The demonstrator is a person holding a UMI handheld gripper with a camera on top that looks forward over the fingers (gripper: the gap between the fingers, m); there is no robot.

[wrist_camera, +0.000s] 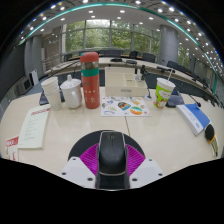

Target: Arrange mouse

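no legible text, labels, brands, numbers, signs

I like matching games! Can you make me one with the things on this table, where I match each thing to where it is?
Things:
1. mouse
2. red bottle
3. green-and-white cup
4. silver pot

Places:
A. just left of the red bottle
B. between the gripper's fingers
C. far across the table, right of the leaflet
D. standing tall beyond the fingers, left of the leaflet

Pairs: 1-B, 2-D, 3-C, 4-A
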